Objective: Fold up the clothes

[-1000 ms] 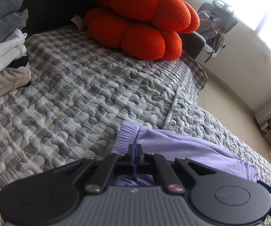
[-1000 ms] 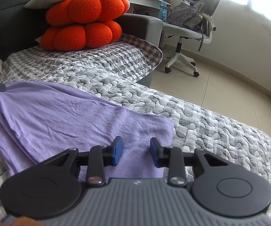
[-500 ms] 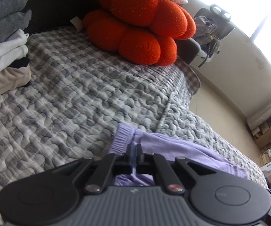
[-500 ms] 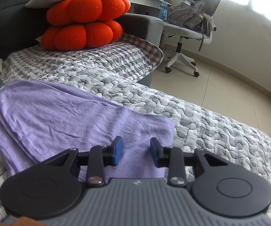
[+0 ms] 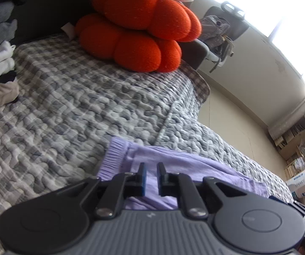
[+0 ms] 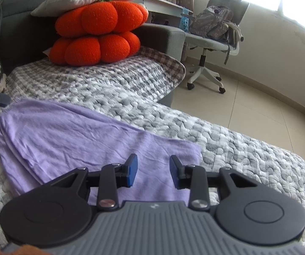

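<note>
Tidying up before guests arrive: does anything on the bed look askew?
Only the purple garment: its layered edges on the left are staggered, not aligned, and the fabric is creased. The orange cushions are stacked neatly.

Left tongs [image 5: 151,177] opening, narrow gap; right tongs [image 6: 153,173] parted wider.

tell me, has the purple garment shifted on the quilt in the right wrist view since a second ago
No. The purple garment lies in the same place on the grey checked quilt, its far corner as near the orange cushions as before.
</note>
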Motion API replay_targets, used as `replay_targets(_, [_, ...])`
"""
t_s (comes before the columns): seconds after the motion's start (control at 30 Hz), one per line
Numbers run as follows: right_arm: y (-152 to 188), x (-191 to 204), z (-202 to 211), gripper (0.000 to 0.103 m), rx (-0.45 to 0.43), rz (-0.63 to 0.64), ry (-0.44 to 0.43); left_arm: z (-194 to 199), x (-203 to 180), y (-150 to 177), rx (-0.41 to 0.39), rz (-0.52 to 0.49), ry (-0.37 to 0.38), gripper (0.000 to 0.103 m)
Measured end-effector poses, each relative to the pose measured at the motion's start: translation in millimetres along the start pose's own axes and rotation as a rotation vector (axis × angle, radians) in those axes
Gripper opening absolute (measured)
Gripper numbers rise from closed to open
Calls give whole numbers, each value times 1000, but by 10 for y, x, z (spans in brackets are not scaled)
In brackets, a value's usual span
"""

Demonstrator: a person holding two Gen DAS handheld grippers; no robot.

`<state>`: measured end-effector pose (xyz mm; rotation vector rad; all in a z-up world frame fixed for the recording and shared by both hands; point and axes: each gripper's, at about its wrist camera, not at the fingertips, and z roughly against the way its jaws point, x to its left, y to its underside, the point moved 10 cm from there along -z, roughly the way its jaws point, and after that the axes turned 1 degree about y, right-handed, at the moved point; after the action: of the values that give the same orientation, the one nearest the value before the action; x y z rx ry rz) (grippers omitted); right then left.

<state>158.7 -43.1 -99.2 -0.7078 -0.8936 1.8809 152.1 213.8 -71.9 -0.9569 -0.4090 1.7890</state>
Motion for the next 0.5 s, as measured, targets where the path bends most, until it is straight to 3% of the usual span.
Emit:
replay_targets(0.13, [4, 50, 4, 36, 5, 14, -8, -52, -123, 62, 20, -41, 1, 16])
replay_targets(0.23, [126, 42, -116, 36, 72, 21, 5, -117, -180, 134, 45, -45, 1, 20])
replay_targets(0.27, [120, 32, -117, 40, 69, 15, 4, -141, -203, 165, 55, -49, -1, 21])
replay_targets(0.5, [75, 30, -67, 40, 43, -10, -11, -235, -432, 304, 58, -128, -20, 28])
